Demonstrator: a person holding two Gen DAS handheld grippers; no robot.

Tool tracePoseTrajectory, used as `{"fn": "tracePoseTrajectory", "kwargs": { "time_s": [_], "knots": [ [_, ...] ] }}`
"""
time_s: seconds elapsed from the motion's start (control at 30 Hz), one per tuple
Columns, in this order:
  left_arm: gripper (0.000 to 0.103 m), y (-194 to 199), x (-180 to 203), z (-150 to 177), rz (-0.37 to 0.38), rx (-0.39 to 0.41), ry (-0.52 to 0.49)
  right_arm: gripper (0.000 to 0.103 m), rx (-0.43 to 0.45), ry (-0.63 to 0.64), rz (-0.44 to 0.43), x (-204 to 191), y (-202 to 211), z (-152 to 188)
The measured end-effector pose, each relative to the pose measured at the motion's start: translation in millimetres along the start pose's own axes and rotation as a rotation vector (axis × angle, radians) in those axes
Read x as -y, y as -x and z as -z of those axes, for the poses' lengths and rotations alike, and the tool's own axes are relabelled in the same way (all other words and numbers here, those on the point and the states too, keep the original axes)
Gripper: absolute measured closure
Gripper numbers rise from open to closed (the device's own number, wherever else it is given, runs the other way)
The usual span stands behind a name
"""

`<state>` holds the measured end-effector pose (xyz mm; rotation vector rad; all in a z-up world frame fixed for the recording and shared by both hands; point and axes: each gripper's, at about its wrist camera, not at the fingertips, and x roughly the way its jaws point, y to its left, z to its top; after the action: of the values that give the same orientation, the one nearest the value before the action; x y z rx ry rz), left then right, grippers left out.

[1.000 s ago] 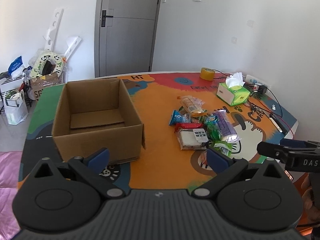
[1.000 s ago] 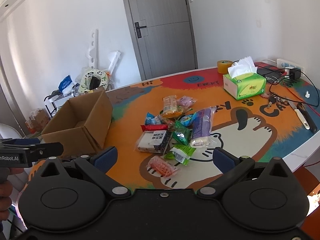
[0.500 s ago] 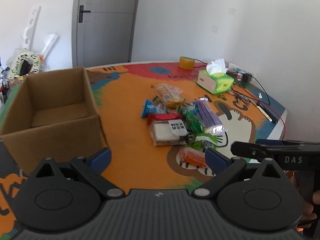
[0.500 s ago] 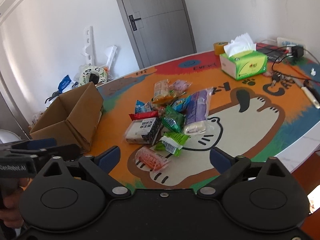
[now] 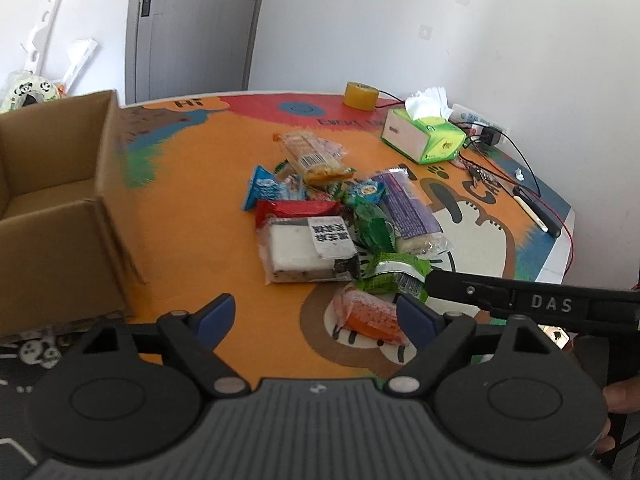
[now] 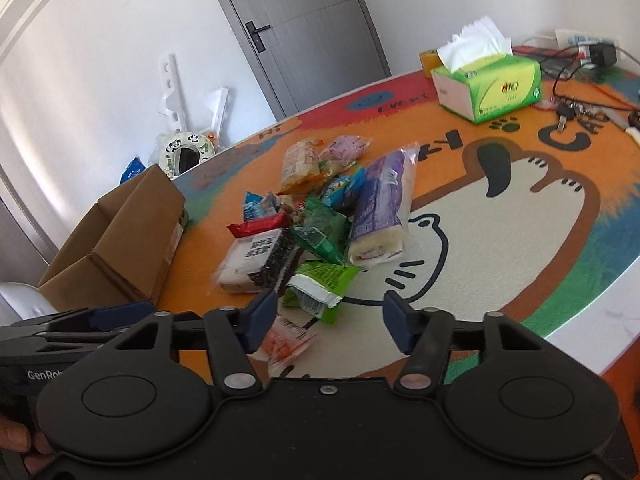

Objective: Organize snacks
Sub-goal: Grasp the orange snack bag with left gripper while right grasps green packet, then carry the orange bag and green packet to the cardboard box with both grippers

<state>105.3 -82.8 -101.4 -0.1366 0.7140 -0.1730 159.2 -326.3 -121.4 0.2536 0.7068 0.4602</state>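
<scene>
A pile of snack packets lies mid-table: a white and black cake pack (image 5: 308, 250) (image 6: 262, 260), a purple roll pack (image 5: 406, 210) (image 6: 380, 210), green packets (image 5: 394, 272) (image 6: 320, 284), a red bar (image 5: 296, 208) and an orange packet (image 5: 370, 316) (image 6: 286, 340) nearest me. An open empty cardboard box (image 5: 52, 208) (image 6: 120, 244) stands left of the pile. My left gripper (image 5: 316, 318) is open, just short of the orange packet. My right gripper (image 6: 330, 318) is open above the near green packet, holding nothing.
A green tissue box (image 5: 424, 136) (image 6: 490, 84), a yellow tape roll (image 5: 360, 96), a charger with cables (image 5: 490, 136) and a pen (image 5: 536, 216) lie at the table's far right. The colourful mat (image 5: 192, 200) covers the table. A door and clutter stand behind.
Both grippers have moved forward and down toward the snack pile, which now looks larger. The left view has swung right, away from the box. The right jaws have narrowed a little.
</scene>
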Motion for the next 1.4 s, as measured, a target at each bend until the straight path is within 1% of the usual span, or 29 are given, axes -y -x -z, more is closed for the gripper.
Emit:
{"fn": "tracePoseTrajectory", "kwargs": {
  "time_s": [0.03,0.07,0.13,0.27,0.33,0.4,0.5,0.57,0.6,0.67,0.7,0.73,0.8,0.87,0.93,1.03,1.23,1.4],
  "knots": [
    [0.016,-3.8,1.4,0.6,0.002,-0.007,-0.001,0.057,-0.005,-0.007,-0.004,3.0,-2.6,0.4],
    [0.016,-7.8,3.3,1.1,0.006,-0.014,-0.001,0.060,-0.012,-0.014,-0.007,6.1,-5.1,0.5],
    [0.016,-13.8,6.9,2.4,0.013,-0.025,-0.006,0.070,-0.024,-0.029,-0.018,12.0,-8.4,2.2],
    [0.016,-25.5,13.6,4.5,0.033,-0.046,-0.019,0.082,-0.029,-0.038,-0.038,19.1,-10.5,6.2],
    [0.016,-32.1,16.5,6.1,0.035,-0.052,-0.026,0.085,-0.028,-0.043,-0.044,22.1,-10.0,6.4],
    [0.016,-37.3,18.5,7.3,0.036,-0.055,-0.028,0.085,-0.028,-0.050,-0.047,24.0,-8.8,7.1],
    [0.016,-40.7,23.7,8.0,0.038,-0.033,-0.050,0.085,-0.029,-0.051,-0.045,26.1,-7.8,6.7],
    [0.018,-42.7,25.7,7.5,0.029,-0.027,-0.056,0.085,-0.026,-0.057,-0.042,27.0,-6.3,6.5],
    [0.025,-42.9,26.2,7.9,0.028,-0.022,-0.062,0.083,-0.023,-0.060,-0.043,27.6,-6.0,5.8],
    [0.034,-42.2,26.6,9.4,0.008,-0.013,-0.081,0.078,-0.013,-0.064,-0.045,26.8,-5.5,5.1],
    [0.046,-41.8,25.6,9.0,0.002,-0.013,-0.081,0.071,-0.010,-0.063,-0.045,26.3,-5.5,4.8],
    [0.054,-40.5,23.0,8.3,0.004,-0.011,-0.071,0.069,-0.008,-0.061,-0.046,24.7,-5.8,4.8],
    [0.056,-39.2,16.9,6.8,0.019,-0.014,-0.049,0.068,-0.008,-0.060,-0.054,21.9,-6.9,4.8],
    [0.056,-36.7,12.8,7.6,0.018,-0.010,-0.039,0.064,-0.004,-0.063,-0.065,19.3,-8.3,4.5],
    [0.056,-33.9,7.8,9.0,0.016,-0.004,-0.024,0.051,-0.003,-0.057,-0.063,15.6,-10.2,4.3],
    [0.056,-28.4,-0.7,9.4,0.009,0.006,0.001,0.045,0.001,-0.046,-0.069,10.6,-13.6,3.2],
    [0.056,-17.6,-17.7,10.9,-0.026,0.034,0.035,0.042,-0.001,-0.025,-0.063,-2.7,-28.5,0.6],
    [0.056,-8.2,-30.6,10.4,-0.051,0.053,0.054,0.043,0.007,-0.008,-0.051,-15.1,-40.2,-2.3]
  ]
}}
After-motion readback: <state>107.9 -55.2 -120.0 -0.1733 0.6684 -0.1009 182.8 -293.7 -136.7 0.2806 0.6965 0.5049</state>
